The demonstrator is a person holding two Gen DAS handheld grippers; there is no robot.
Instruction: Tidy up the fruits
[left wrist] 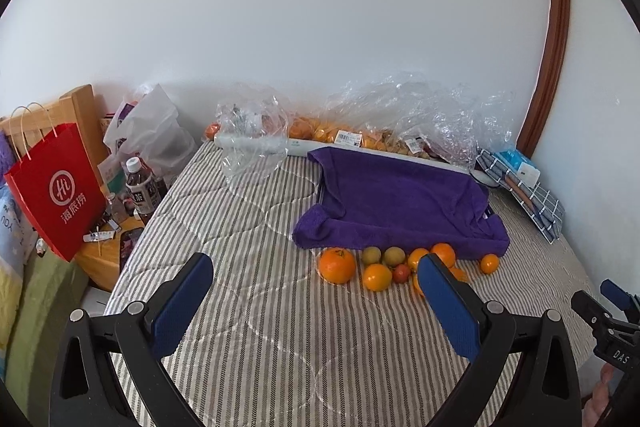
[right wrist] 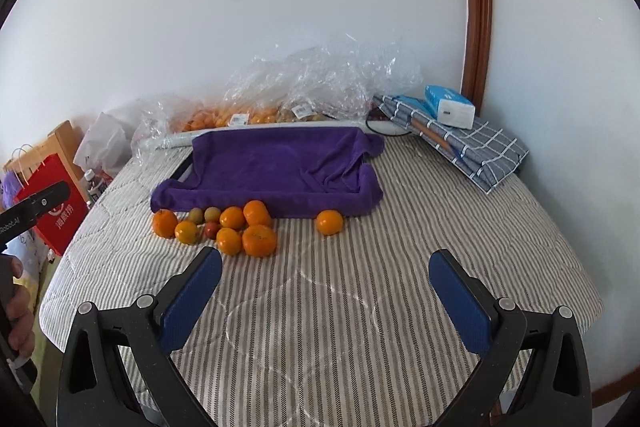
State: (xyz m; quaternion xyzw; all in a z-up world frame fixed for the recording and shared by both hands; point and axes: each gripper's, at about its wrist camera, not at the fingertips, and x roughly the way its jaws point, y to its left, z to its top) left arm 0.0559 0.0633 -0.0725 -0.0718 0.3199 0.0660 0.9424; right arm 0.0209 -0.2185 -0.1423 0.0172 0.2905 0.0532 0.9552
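A: What stands left of the striped bed (left wrist: 248, 307)?
B: A red paper bag (left wrist: 56, 187) and a bottle (left wrist: 140, 185).
A: And at the right?
B: A checked cloth (right wrist: 472, 147) carrying a tissue pack (right wrist: 450, 105).

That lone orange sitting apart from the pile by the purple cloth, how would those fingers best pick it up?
Grip the lone orange across its widest middle, coming from above and the near side. It is round and stands free on the striped mattress, with the purple towel crowding only its far side. The right gripper is open and nearer.
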